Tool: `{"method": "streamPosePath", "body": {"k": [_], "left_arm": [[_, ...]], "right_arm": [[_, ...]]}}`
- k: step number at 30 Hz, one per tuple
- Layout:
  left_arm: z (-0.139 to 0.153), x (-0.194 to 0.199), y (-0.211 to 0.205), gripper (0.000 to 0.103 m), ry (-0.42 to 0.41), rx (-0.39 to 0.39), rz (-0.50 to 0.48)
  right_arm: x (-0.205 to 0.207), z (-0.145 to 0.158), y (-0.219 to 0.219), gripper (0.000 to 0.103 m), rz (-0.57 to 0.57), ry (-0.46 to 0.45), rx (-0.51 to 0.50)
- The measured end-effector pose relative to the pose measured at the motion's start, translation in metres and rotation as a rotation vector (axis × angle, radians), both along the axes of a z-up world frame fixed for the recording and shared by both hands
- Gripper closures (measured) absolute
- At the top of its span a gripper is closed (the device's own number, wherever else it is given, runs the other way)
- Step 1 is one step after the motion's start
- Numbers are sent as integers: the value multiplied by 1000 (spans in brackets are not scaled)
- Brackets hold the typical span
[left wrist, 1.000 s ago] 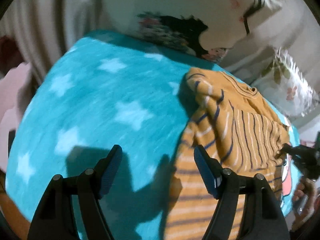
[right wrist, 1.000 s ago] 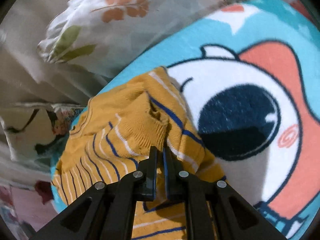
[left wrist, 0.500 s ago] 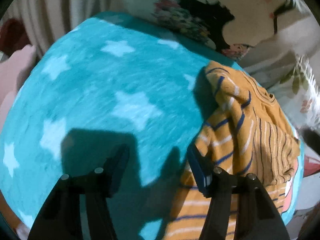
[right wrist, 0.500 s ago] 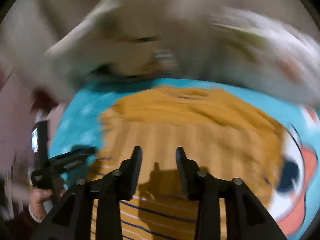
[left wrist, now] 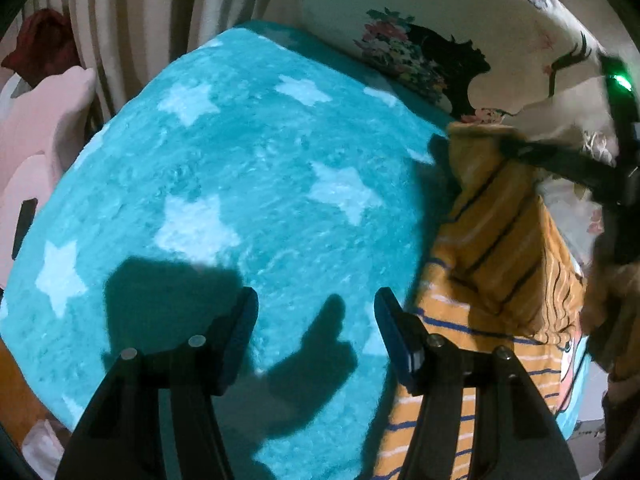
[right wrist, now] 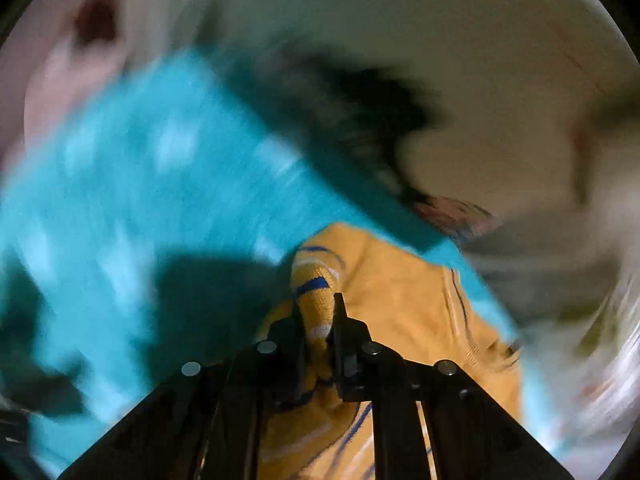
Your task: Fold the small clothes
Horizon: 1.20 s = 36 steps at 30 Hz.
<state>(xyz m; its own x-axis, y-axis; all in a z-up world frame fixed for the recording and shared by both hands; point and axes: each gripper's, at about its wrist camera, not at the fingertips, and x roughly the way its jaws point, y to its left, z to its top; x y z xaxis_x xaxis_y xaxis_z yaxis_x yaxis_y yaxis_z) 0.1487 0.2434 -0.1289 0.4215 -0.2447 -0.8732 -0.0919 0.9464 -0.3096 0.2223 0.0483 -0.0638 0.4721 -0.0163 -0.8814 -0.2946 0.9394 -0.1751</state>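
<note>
The left wrist view is sharp, and at its left edge it shows a pink cushion [left wrist: 44, 128] and striped curtains [left wrist: 132, 12] that the right wrist view only smears. The left gripper [left wrist: 316, 312] hovers over the teal star blanket [left wrist: 248, 184] with its fingers [left wrist: 400, 340] spread wide and nothing between them. To its right the mustard striped sweater [left wrist: 500, 240] lies on the blanket's right side, partly folded over itself, below a floral pillow [left wrist: 420, 60]. At the far right edge of this view the right gripper's dark body shows above the garment.

The right wrist view is heavily blurred, yet it alone shows the grasp: the right gripper [right wrist: 318, 312] has its fingers [right wrist: 344, 328] clenched on a bunched fold of the sweater [right wrist: 400, 292], with the blanket [right wrist: 140, 200] off to the left.

Half a second ago the right fingers stood apart over the flat sweater; now they pinch it. The left gripper's spread has not changed.
</note>
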Motion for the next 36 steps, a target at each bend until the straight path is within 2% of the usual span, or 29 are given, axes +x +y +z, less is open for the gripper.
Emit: {"method": "streamPosePath", "body": {"k": [1,2,4,8,10,12,14,15,17,18,22,23,24,25,26,30,31,34,36], "left_arm": [[-1,2,2,43,2,-9,1],[-2,4,3,43,6,-23,3],[-4,8,2,43,13,-46,2],[-7,21,-12,39,23,-75,-31],[-7,29,-27,38,20,-87,-70],[-4,37,-45,37,10,-94,-120],[1,48,-66,34,-7,-110,-182],[3,53,-76,34,-21,-120,-208],[9,66,-99,21,-57,-140,-274],[9,74,-109,19,-68,-135,-295],[-1,106,-145,19,-66,-14,-328],[-4,110,-150,28,-60,9,-337],[-7,116,-157,44,-47,23,-359],[-11,120,-161,91,-12,22,-381],[-11,122,-161,92,8,26,-377],[5,122,-130,96,-31,25,-273],[8,121,-118,101,-37,46,-229],[11,126,-84,103,-55,149,-107],[5,133,-64,103,-9,101,-76]], "right_arm": [[5,15,-30,93,-97,-24,149],[8,23,-60,93,-191,-46,257],[12,20,-110,92,-340,-44,378],[16,-22,-183,89,-566,73,551],[12,-38,-199,89,-624,124,616],[-3,-40,-213,85,-661,116,689],[-20,-33,-221,73,-660,102,705],[-27,-29,-223,70,-660,95,694],[-47,-20,-229,70,-653,87,667],[-56,-16,-229,70,-651,84,659],[-99,-4,-235,70,-655,73,635],[-110,-2,-238,70,-665,67,624],[-116,0,-240,69,-671,66,619],[-125,1,-241,69,-677,63,615],[-134,2,-244,69,-689,59,604],[-160,6,-260,69,-743,35,554],[-167,8,-266,69,-760,29,551],[-186,12,-284,69,-813,1,545],[-199,14,-298,69,-848,-11,530]]}}
